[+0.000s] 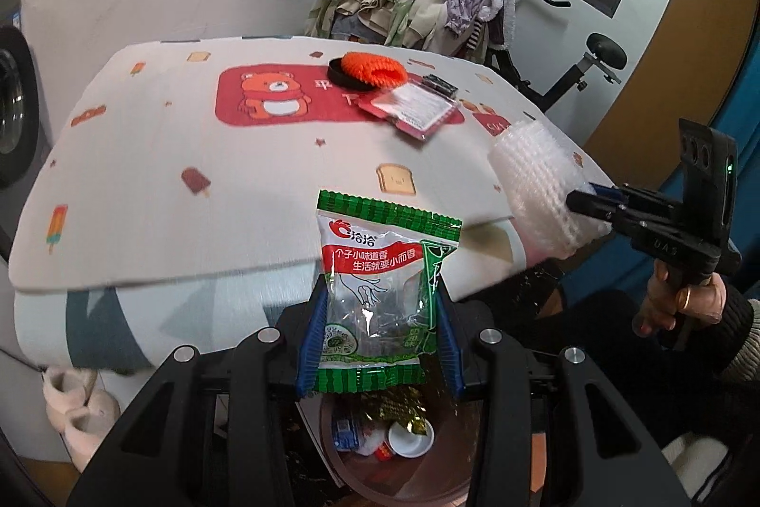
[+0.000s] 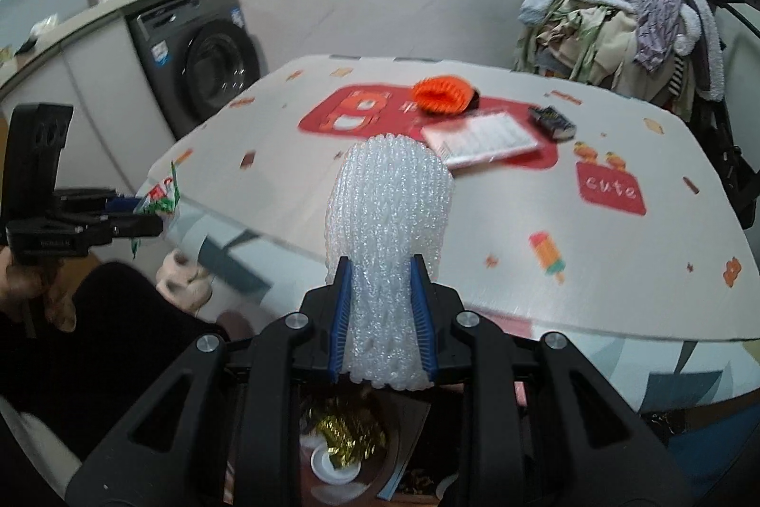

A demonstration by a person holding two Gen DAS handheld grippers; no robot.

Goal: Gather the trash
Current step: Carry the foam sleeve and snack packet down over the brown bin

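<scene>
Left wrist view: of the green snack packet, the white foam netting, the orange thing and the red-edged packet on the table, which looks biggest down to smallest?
1. Green snack packet, though it sits closest to the camera.
2. White foam netting.
3. Red-edged packet.
4. Orange thing; it looks close to the red-edged packet, so their order is unsure.

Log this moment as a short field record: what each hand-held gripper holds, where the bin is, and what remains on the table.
left hand-held gripper: shut on green snack wrapper, held above the bin
right hand-held gripper: shut on white foam net sleeve, also over the bin
trash bin: below both grippers at the table edge, already holding wrappers and a small white cup
table: orange mesh item on a black lid, red-edged packet, small dark object
task status: two items held, not yet released
</scene>
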